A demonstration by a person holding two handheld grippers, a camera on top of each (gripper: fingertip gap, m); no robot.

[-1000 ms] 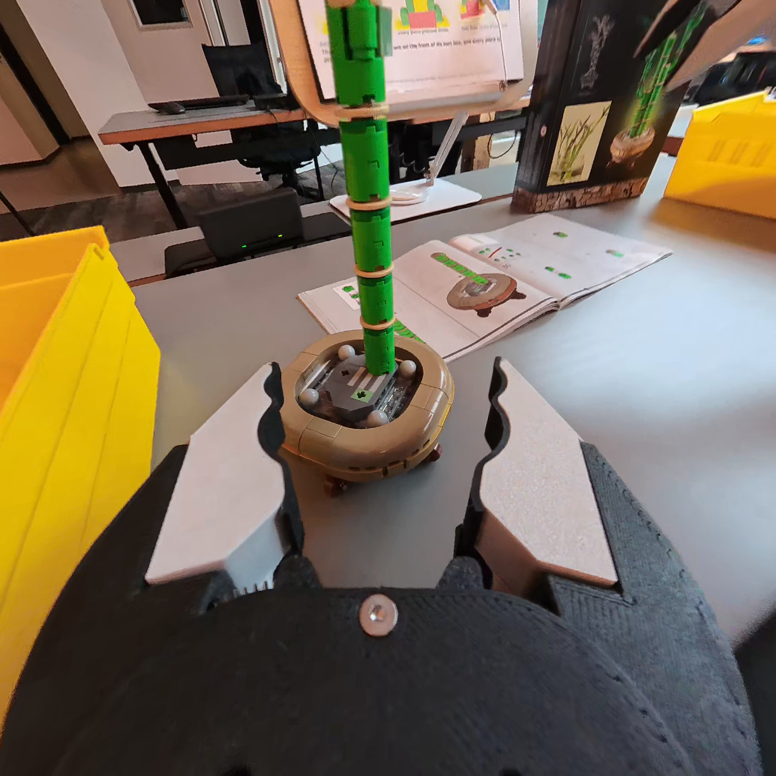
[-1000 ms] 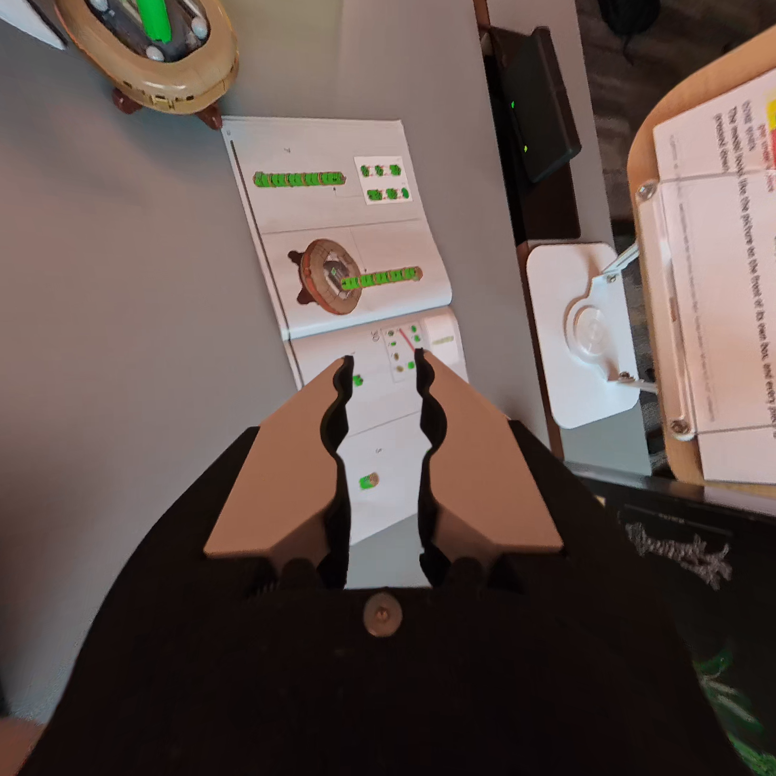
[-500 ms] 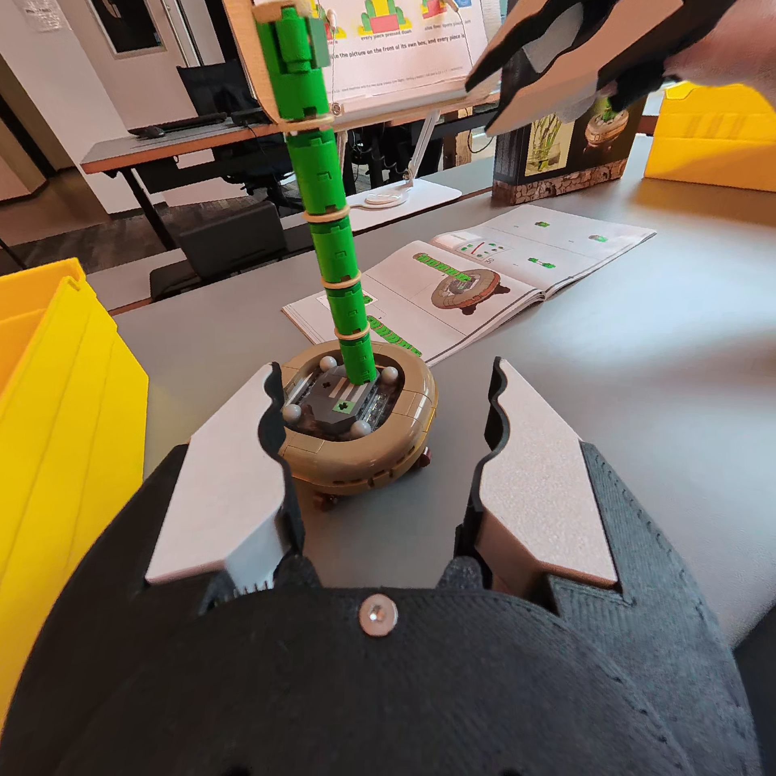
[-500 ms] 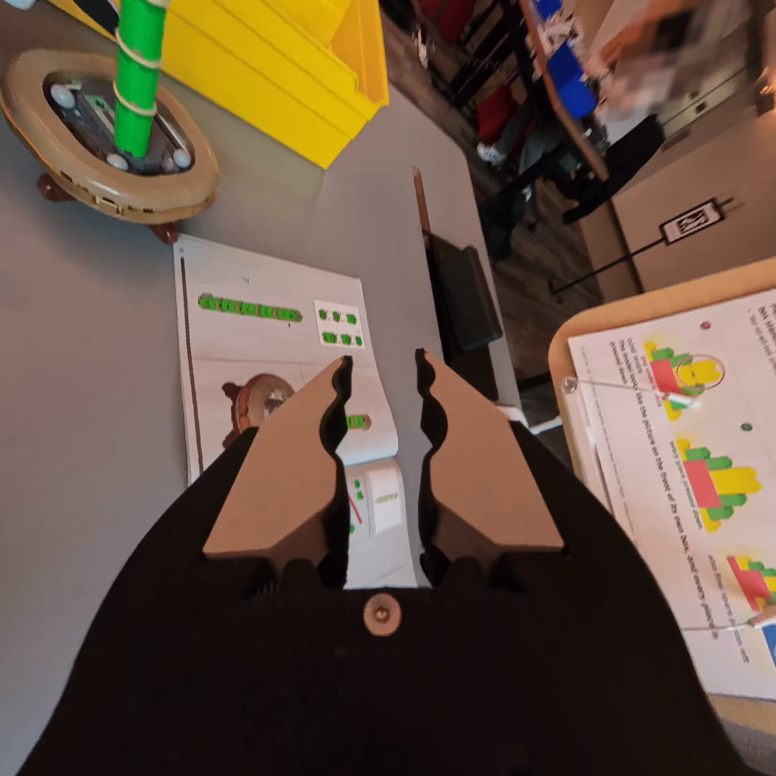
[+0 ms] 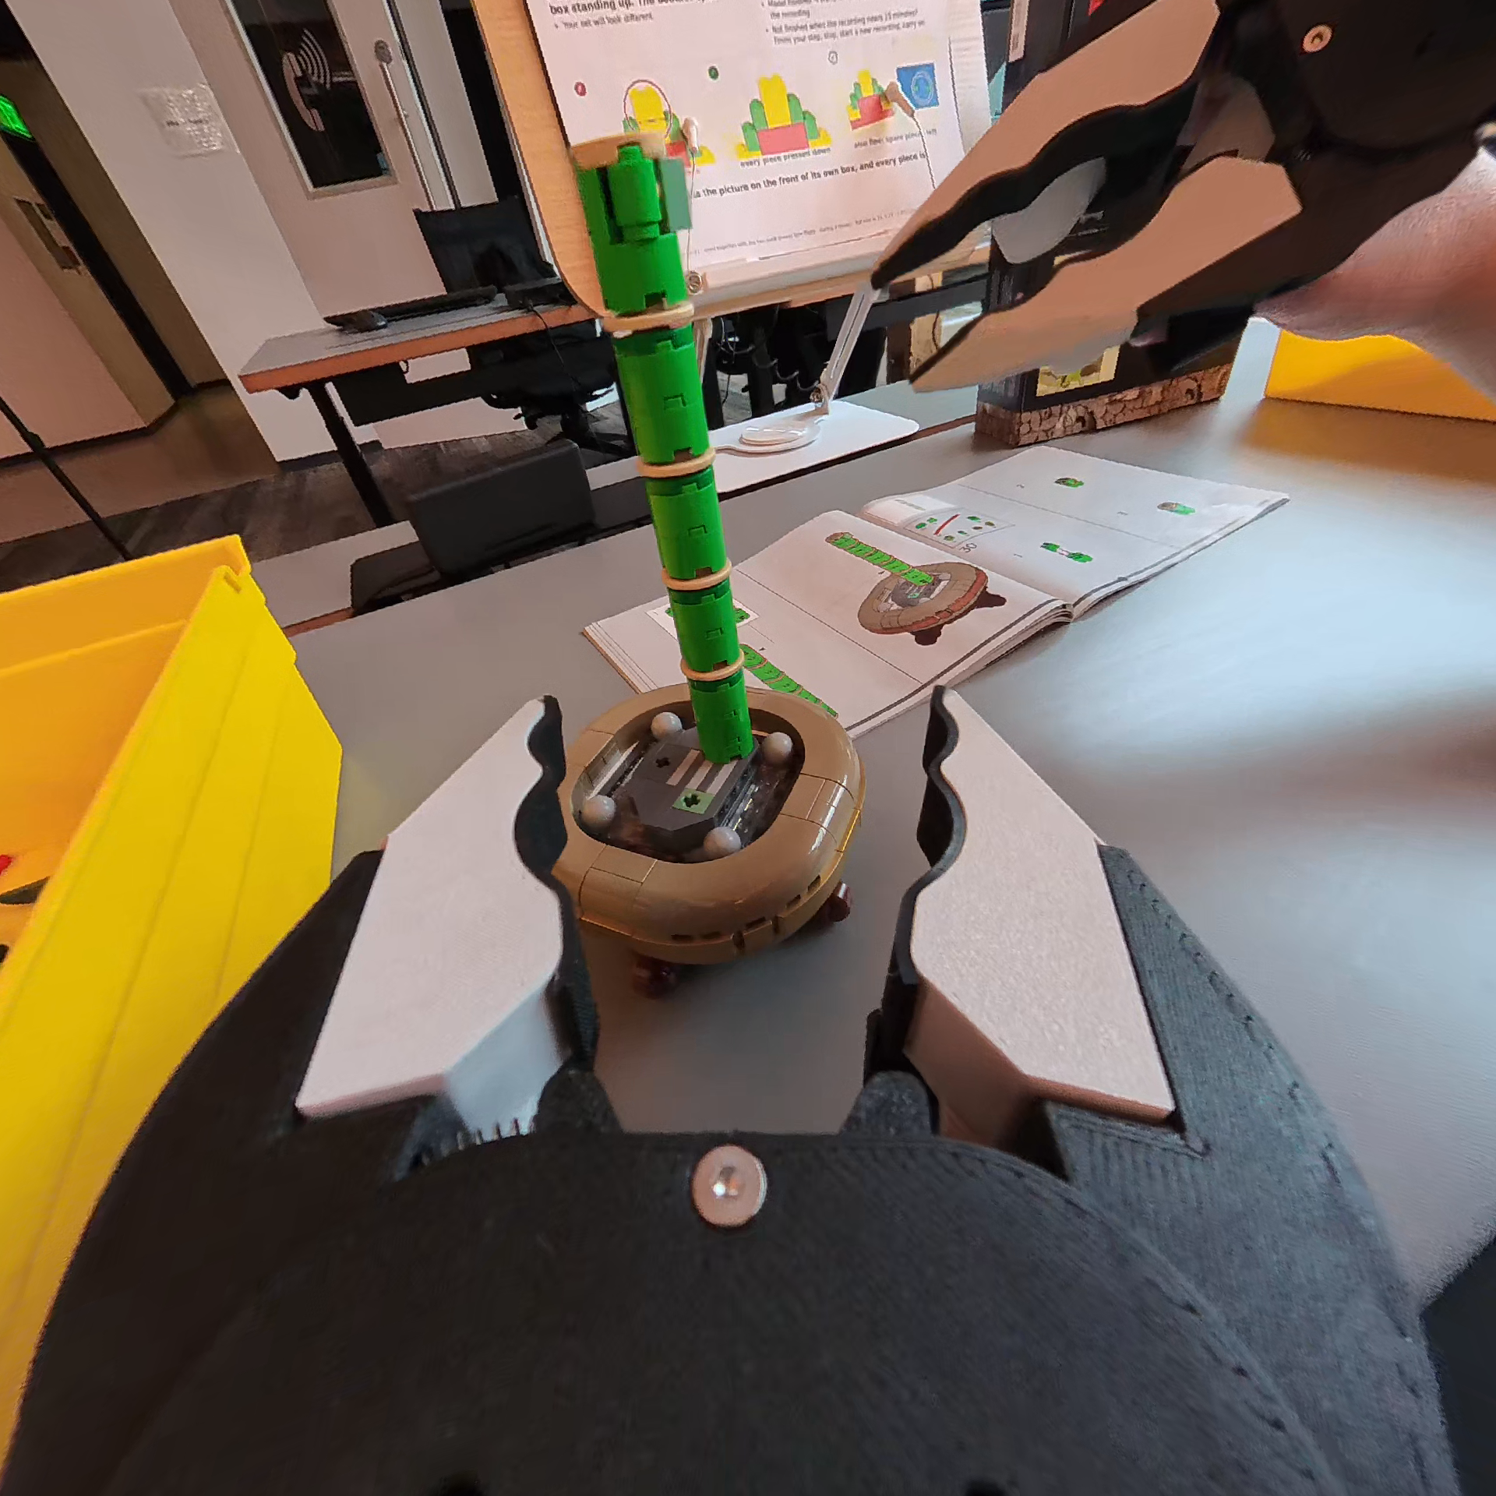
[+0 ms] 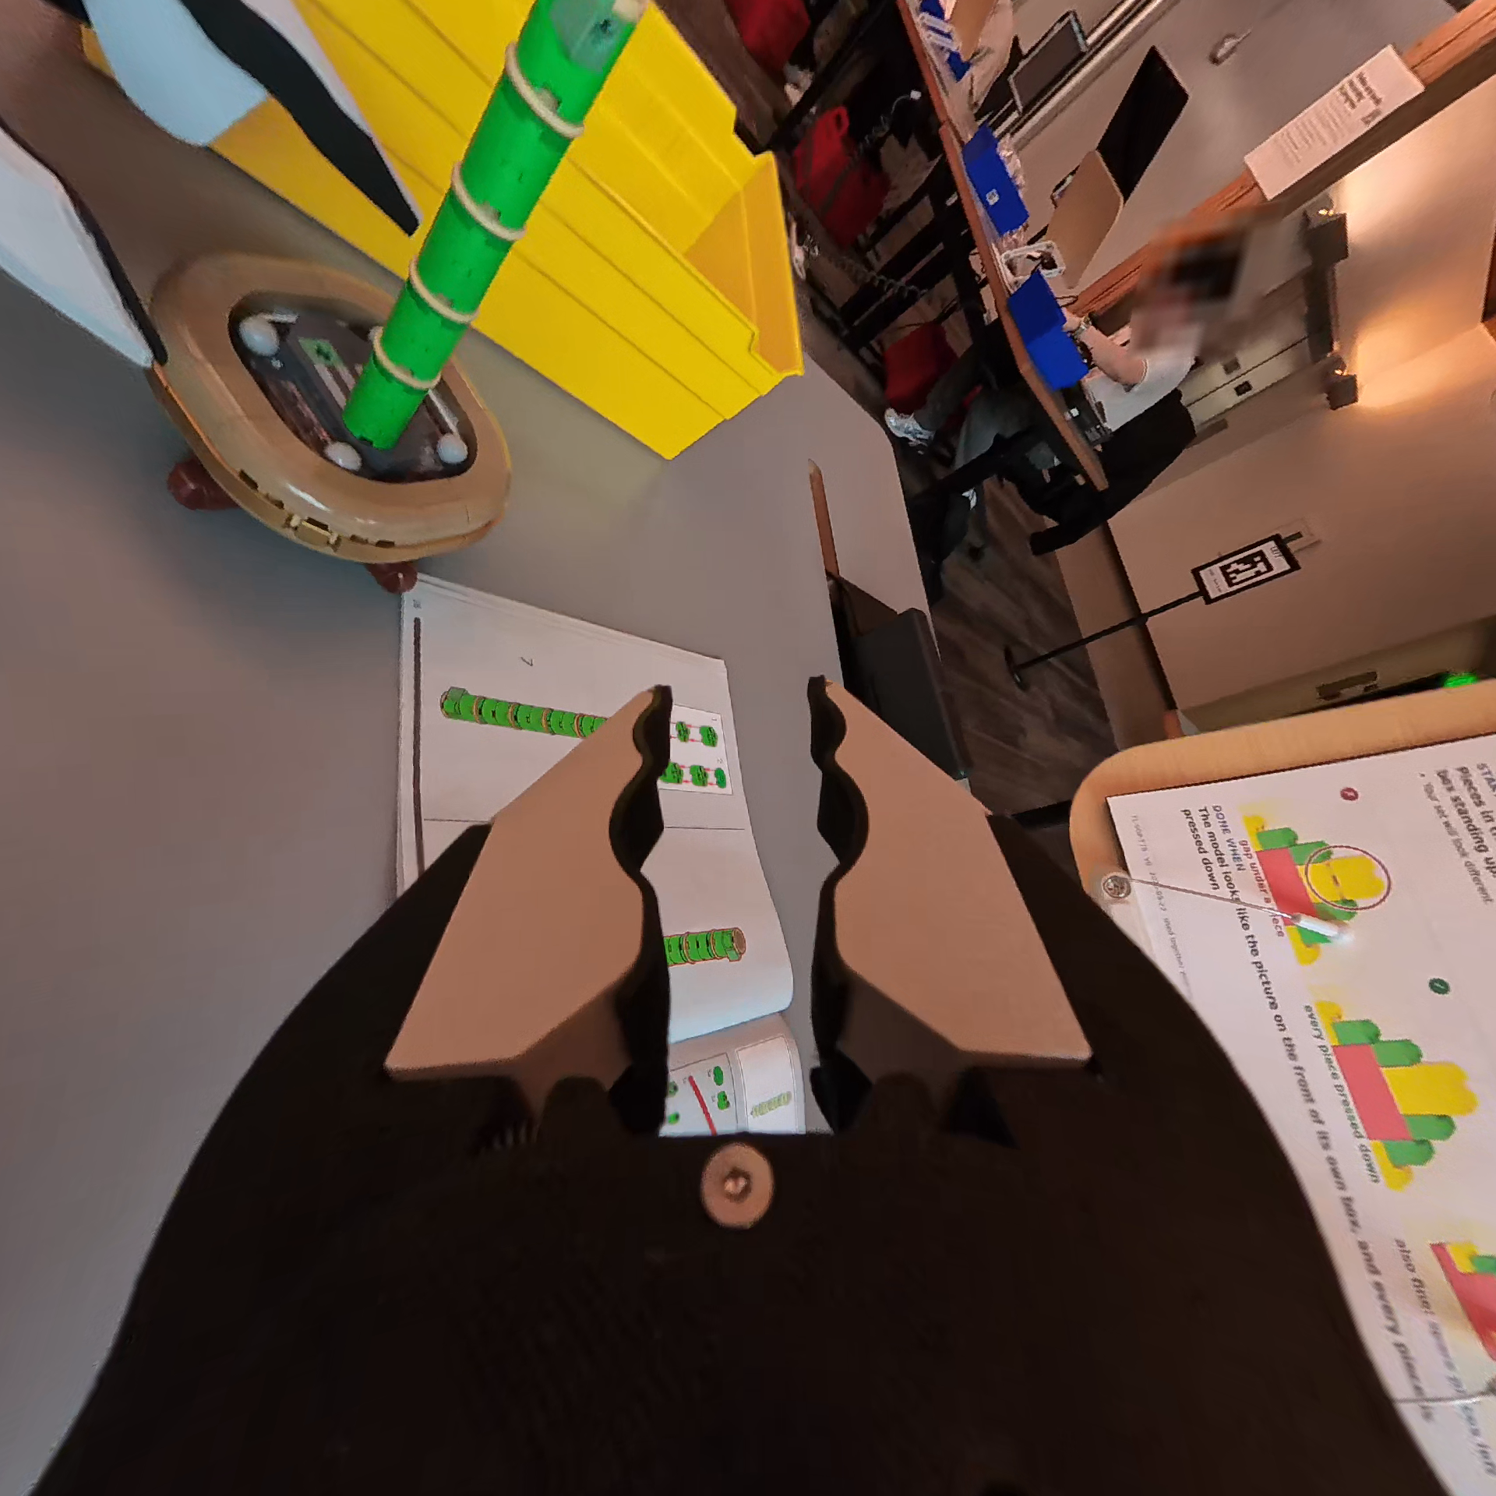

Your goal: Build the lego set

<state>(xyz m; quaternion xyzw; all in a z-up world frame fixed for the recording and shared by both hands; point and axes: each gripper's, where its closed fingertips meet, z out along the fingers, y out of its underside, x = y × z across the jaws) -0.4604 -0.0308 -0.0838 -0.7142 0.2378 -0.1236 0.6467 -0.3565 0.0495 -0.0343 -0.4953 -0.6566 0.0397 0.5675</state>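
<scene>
Both grippers gape empty (left (image 5: 741, 720) wide at pot (image 5: 712, 874), right (image 6: 737, 696) narrower)

Both feeds look bright to me, even indoor light. I see soft shadows under the tan pot base (image 5: 712, 858) on the grey table (image 5: 1214, 728). Strong fisheye bending at the edges. Right gripper (image 5: 898, 320) is slightly smeared in the left wrist view; green stalk (image 6: 478, 235) top is blurry in the right wrist view. Warm glow on the far wall, upper right.
</scene>
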